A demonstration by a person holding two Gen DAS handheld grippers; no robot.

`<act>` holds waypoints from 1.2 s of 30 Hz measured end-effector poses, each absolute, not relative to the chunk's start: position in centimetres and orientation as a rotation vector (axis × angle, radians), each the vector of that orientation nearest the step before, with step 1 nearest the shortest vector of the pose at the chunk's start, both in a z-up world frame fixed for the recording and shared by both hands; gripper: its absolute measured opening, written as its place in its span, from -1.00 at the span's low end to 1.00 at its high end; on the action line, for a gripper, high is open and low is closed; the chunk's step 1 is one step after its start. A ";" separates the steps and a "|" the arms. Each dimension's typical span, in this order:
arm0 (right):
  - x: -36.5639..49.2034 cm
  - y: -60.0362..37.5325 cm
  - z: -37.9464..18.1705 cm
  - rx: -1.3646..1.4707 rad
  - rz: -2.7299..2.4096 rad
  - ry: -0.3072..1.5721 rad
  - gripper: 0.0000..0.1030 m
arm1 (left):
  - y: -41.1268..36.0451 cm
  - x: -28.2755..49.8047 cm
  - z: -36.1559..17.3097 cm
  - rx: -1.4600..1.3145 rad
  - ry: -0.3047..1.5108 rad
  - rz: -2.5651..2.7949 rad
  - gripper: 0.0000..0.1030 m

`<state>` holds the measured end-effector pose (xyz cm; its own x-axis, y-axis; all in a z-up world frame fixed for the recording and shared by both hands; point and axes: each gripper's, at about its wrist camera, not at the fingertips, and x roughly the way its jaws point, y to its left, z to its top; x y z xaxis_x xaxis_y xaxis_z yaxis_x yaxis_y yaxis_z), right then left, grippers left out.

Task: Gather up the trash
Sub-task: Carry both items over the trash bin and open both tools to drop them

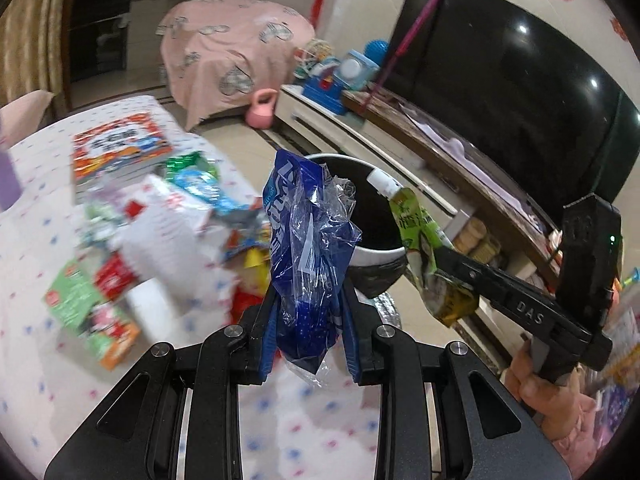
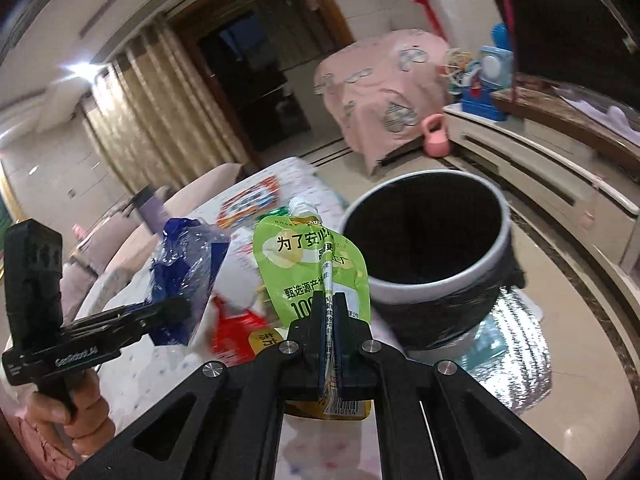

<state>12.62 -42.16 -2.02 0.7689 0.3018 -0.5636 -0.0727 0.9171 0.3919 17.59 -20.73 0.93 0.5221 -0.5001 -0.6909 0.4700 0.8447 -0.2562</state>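
Observation:
My left gripper is shut on a crumpled blue and clear plastic wrapper, which stands up between its fingers. Just beyond it stands the bin, white-walled with a black liner, on the floor beside the table. My right gripper is shut on a green drink pouch with a white cap, held near the bin and to the left of its rim. In the left wrist view the right gripper comes in from the right with the pouch at the bin's edge. The left gripper and wrapper show at left.
Several wrappers and packets and a picture book lie on the table's white dotted cloth. A silver mat lies under the bin. A TV on a low cabinet, a pink kettlebell and pink-covered furniture stand beyond.

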 end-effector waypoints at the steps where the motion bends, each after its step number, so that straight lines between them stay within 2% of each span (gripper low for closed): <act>1: 13.0 -42.9 -2.1 0.367 0.196 0.666 -0.95 | -21.6 17.9 1.0 -0.034 0.848 -0.590 -0.50; 14: 18.4 -48.0 -3.1 0.348 0.108 0.708 -0.95 | -29.1 23.5 -0.1 0.016 0.929 -0.601 -0.50; 28: 24.5 -49.2 -4.0 0.260 0.065 0.809 -0.94 | -32.3 28.9 -2.4 0.023 1.020 -0.583 -0.43; 29: 24.6 -49.2 -4.2 0.258 0.066 0.817 -0.92 | -32.4 29.0 -2.5 0.020 1.027 -0.584 -0.38; 31: 24.9 -49.5 -4.6 0.267 0.071 0.827 -0.84 | -32.7 29.2 -2.5 0.024 1.029 -0.580 -0.15; 32: 25.0 -49.7 -4.7 0.268 0.071 0.829 -0.84 | -32.8 29.3 -2.6 0.031 1.030 -0.572 0.18; 33: 25.1 -49.8 -4.8 0.269 0.066 0.831 -0.82 | -32.7 29.2 -2.5 0.032 1.024 -0.561 0.33; 36: 25.0 -50.2 -4.8 0.286 0.061 0.824 -0.72 | -32.4 28.7 -2.1 0.028 1.001 -0.571 0.34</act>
<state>24.97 -50.15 -4.78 0.6802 0.1645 -0.7143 0.0568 0.9598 0.2751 28.71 -32.38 -2.06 0.4062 -0.4403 -0.8007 0.4653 0.8538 -0.2335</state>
